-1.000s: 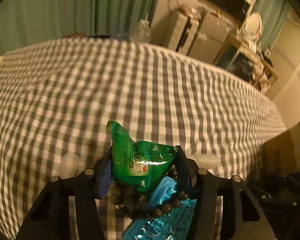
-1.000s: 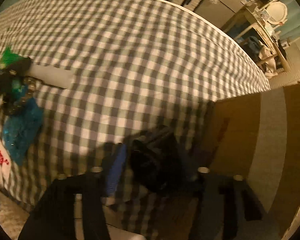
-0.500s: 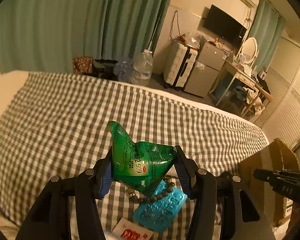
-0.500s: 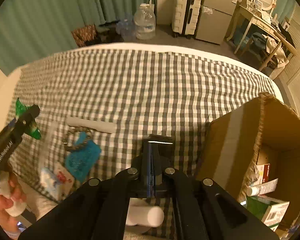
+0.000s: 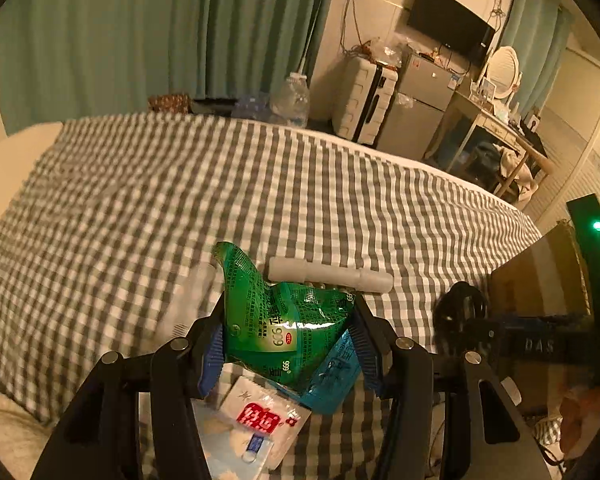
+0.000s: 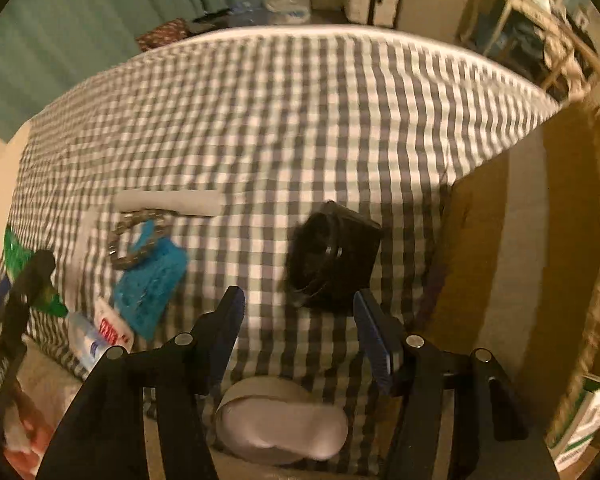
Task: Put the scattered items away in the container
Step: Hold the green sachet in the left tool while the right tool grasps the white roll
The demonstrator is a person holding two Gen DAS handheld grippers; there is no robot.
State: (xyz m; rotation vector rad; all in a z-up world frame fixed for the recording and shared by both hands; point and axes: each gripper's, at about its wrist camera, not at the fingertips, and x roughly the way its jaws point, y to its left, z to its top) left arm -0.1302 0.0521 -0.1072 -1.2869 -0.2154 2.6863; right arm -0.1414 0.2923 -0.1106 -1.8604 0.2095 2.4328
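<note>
the left gripper stays clamped on the green sachet, lifted at frame centre. the right gripper, shut half a second ago, now gapes toward the black pouch; cardboard box at right awaits both.

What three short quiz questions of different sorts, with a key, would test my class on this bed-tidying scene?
1. True or false: the left tongs grip the green sachet.
2. Which item lies just ahead of the open right tongs? A bead bracelet B black pouch C white tube
3. Fill in: the cardboard box stands at the bed's ____ side, seen from the right wrist.

Key: 1 true; 2 B, the black pouch; 3 right.
</note>
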